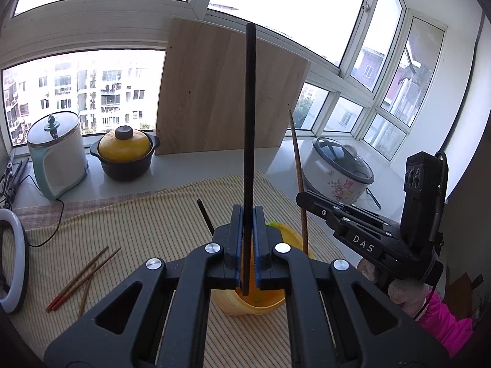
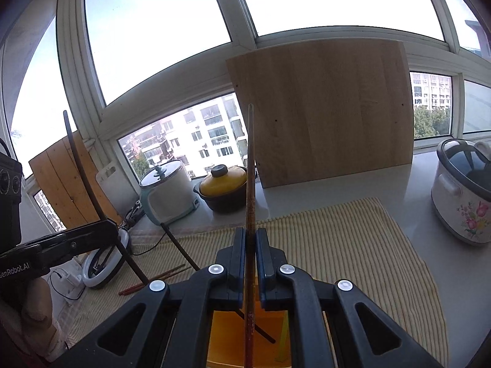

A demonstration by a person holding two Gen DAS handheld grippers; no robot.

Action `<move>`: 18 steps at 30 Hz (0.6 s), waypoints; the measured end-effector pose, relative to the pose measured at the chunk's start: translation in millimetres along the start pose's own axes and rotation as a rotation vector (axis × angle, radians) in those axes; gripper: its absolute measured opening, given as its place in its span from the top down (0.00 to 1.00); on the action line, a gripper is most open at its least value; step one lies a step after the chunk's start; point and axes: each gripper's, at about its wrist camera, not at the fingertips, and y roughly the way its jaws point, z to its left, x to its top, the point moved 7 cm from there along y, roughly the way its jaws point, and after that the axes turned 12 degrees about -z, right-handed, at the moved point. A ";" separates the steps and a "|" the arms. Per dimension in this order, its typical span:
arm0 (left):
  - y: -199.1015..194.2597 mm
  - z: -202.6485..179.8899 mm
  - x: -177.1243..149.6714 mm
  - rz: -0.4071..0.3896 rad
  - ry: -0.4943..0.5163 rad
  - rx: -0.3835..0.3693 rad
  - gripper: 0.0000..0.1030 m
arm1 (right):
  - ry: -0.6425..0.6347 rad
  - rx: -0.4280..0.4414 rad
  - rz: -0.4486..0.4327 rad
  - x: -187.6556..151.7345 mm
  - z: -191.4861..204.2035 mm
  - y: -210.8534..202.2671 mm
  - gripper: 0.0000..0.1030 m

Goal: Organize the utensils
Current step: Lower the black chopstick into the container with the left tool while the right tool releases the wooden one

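Note:
My left gripper (image 1: 248, 214) is shut on a black chopstick (image 1: 250, 116) that stands upright above a yellow-orange holder (image 1: 285, 300). My right gripper (image 2: 251, 236) is shut on a brown chopstick (image 2: 250, 165), also upright, its lower end inside the orange holder (image 2: 221, 337). The brown chopstick (image 1: 297, 168) and the right gripper (image 1: 353, 233) show at the right in the left wrist view. Another black chopstick (image 1: 205, 214) leans in the holder. Several brown chopsticks (image 1: 83, 279) lie loose on the striped cloth (image 1: 138, 230) at the left.
A wooden board (image 1: 227, 92) leans on the window. A white and teal cooker (image 1: 58, 156), a yellow-lidded black pot (image 1: 125, 156) and a flowered rice cooker (image 1: 337, 171) stand on the white counter. A white ring light (image 1: 12, 260) lies at the far left.

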 end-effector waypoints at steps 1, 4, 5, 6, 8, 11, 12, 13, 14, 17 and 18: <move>3.7 -0.2 -1.8 0.006 0.000 0.002 0.97 | -0.004 -0.005 0.000 -0.8 -1.0 1.7 0.96; 13.5 -0.5 -8.4 0.021 0.004 0.013 0.97 | -0.012 -0.019 0.002 -3.4 -4.2 7.0 0.96; 16.3 -0.6 -10.7 0.027 0.001 0.013 0.97 | -0.014 -0.025 0.004 -4.8 -4.9 9.4 0.96; 18.5 -1.6 -13.3 0.034 -0.001 0.011 0.97 | -0.014 -0.028 0.006 -6.2 -5.7 11.0 0.96; 22.1 -5.4 -19.6 0.048 0.004 0.007 0.97 | -0.021 -0.032 0.013 -9.5 -6.6 14.4 0.96; 26.6 -8.5 -28.3 0.068 0.011 0.005 0.97 | -0.027 -0.037 0.030 -16.7 -9.0 18.5 0.96; 27.8 -9.1 -30.8 0.074 0.012 0.005 0.97 | -0.024 -0.036 0.037 -19.8 -10.1 19.0 0.96; 28.8 -9.6 -33.0 0.080 0.012 0.003 0.97 | -0.019 -0.035 0.043 -22.8 -11.7 19.3 0.96; 30.0 -10.2 -35.4 0.086 0.013 0.003 0.97 | -0.015 -0.035 0.048 -25.6 -13.1 19.2 0.96; 31.9 -11.7 -42.2 0.101 0.015 -0.001 0.97 | -0.007 -0.033 0.066 -33.9 -17.5 16.3 0.96; 32.1 -11.9 -44.2 0.104 0.016 0.000 0.97 | -0.006 -0.033 0.069 -35.9 -18.4 15.1 0.96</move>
